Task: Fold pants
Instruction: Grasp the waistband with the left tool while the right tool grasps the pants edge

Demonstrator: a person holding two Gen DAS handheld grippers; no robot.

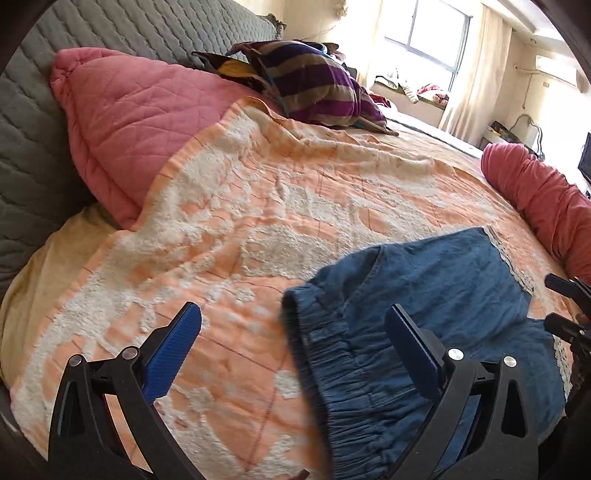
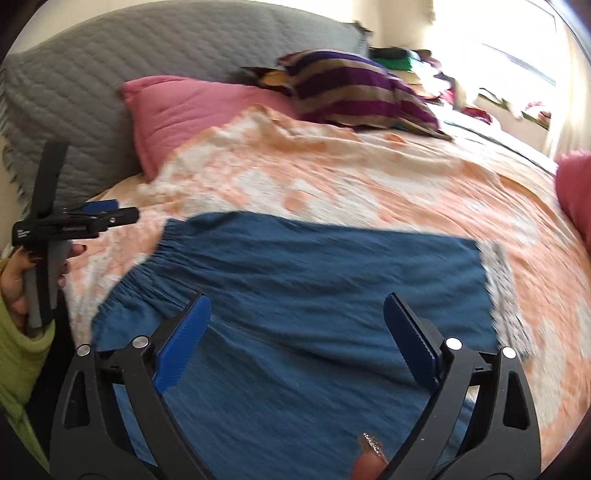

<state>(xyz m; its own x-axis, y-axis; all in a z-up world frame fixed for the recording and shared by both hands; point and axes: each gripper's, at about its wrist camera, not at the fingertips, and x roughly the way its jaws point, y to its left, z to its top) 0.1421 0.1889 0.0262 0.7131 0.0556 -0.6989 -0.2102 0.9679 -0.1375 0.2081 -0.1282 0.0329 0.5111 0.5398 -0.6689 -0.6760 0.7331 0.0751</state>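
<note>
While both tools hang above the bed, the entry reads:

Item: blue denim pants w/ gathered elastic waistband (image 2: 295, 295), white lace trim at hem (image 2: 506, 295); folded, lying flat on bed, near-side of orange-and-white textured blanket (image 1: 258, 221).
Waistband: toward left in right-wrist view; in left-wrist view it sits between the two blue pads, lower centre (image 1: 332, 354).
Left gripper (image 1: 293, 321): jaws spread wide, nothing between pads, no cloth pinched; above blanket and waistband edge. Also seen side-on in right-wrist view (image 2: 107, 216), held by a hand (image 2: 22, 280) w/ yellow-green sleeve (image 2: 18, 358).
Right gripper (image 2: 297, 310): jaws spread wide, clear of the fabric, pants beneath; nothing gripped. Seen partly at right edge of left-wrist view.
Bed, head end: grey quilted headboard cover (image 1: 110, 33); pink quilted pillow (image 1: 140, 122) leaning on it; purple-and-tan striped cushion (image 1: 314, 81) behind blanket.
Bed, far side: rolled pink-red bolster (image 1: 535, 192), apart from pants.
Bkgd: bright window w/ pale curtains (image 1: 436, 44); detail washed out.
Img note: right-wrist view motion-blurred.
</note>
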